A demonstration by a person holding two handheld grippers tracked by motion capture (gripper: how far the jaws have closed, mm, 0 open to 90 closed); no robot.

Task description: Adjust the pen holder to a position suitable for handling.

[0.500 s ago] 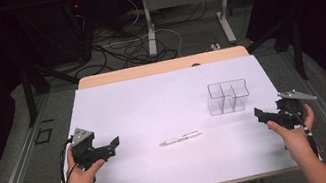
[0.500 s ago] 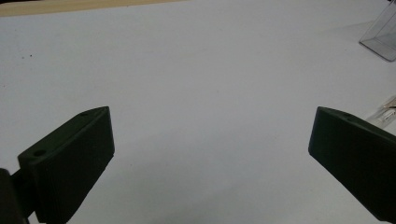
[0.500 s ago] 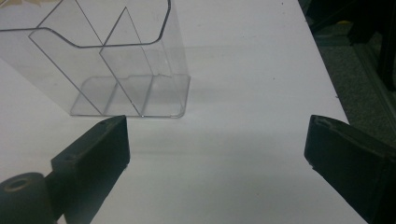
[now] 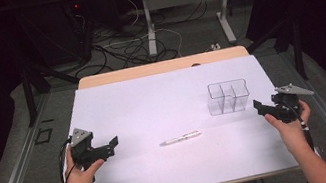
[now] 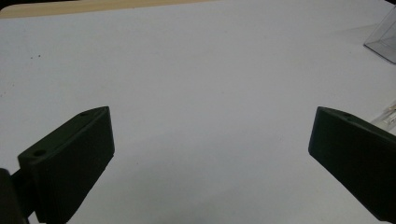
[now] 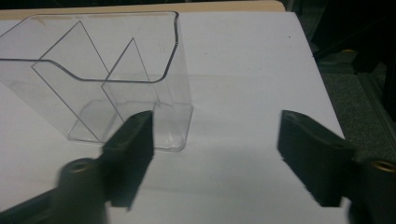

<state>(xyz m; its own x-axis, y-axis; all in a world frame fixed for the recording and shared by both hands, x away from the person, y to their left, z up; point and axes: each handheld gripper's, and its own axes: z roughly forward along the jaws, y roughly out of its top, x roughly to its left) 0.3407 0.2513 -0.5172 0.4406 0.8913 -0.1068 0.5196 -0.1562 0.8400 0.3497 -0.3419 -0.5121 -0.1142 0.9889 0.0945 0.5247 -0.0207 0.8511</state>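
A white pen [image 4: 180,138] lies flat near the middle of the white table top [image 4: 153,103]. A clear plastic organizer [image 4: 228,96] with several compartments stands at the right and looks empty. My left gripper [image 4: 111,148] is held low at the left front, open, pointing right toward the pen and well short of it. Its own view shows the left gripper [image 5: 210,154] with jaws wide apart over bare table and the pen's end [image 5: 388,112] at the right edge. My right gripper [image 4: 260,106] hovers open just right of the organizer [image 6: 102,74]; nothing sits within the right gripper [image 6: 215,154].
A wooden strip [image 4: 161,66] borders the table's far edge. Beyond it are cables [image 4: 128,47] on the floor and a table's metal legs [image 4: 149,23]. The table's right edge [image 6: 322,93] drops to dark floor close to my right gripper.
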